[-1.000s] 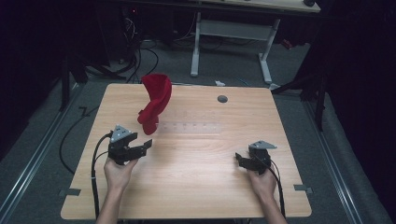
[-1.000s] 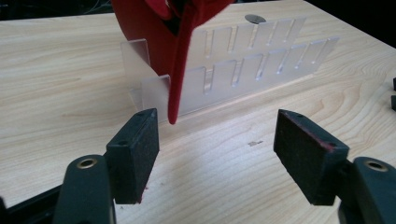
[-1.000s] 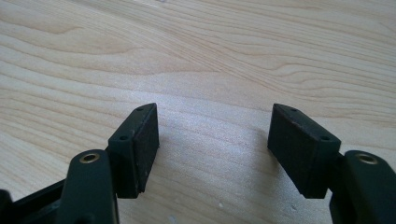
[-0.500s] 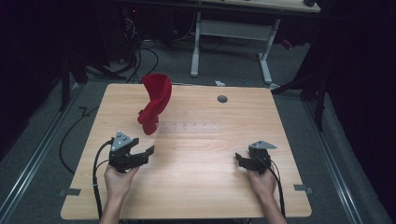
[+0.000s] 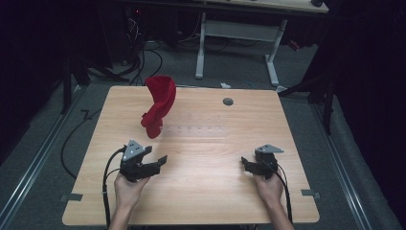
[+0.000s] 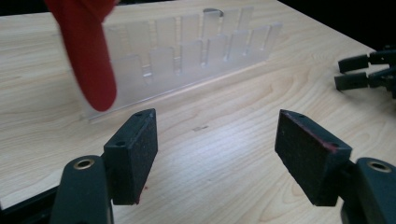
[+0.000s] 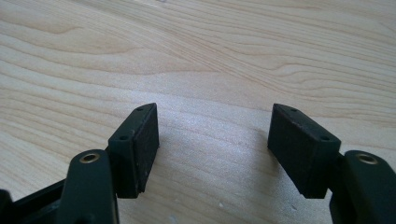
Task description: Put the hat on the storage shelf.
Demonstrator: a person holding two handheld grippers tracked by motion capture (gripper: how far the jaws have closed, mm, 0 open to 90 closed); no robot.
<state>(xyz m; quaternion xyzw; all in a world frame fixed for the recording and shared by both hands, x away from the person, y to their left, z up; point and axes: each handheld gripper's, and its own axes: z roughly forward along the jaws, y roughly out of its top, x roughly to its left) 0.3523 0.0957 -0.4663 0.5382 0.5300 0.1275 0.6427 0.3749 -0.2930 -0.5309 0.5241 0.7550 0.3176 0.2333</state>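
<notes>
Both grippers held low over the table, jaws spread, nothing in them.

The left gripper (image 5: pixel 152 163) rests in the person's hand with its released jaws aimed toward the red cloth (image 5: pixel 157 104), which hangs ahead of it on the near end of a clear slotted rack (image 6: pixel 196 51). The cloth stands upright, its long axis vertical, tip down. The right gripper (image 5: pixel 250 166) sits well apart to the right, jaws wide over bare table (image 7: pixel 233 56).

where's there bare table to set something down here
The widest bare patch is the table between the left gripper and the right gripper. The right side below the dark round hole is also free. It is crowded at the back left, where the red cloth hangs on the clear rack.
</notes>
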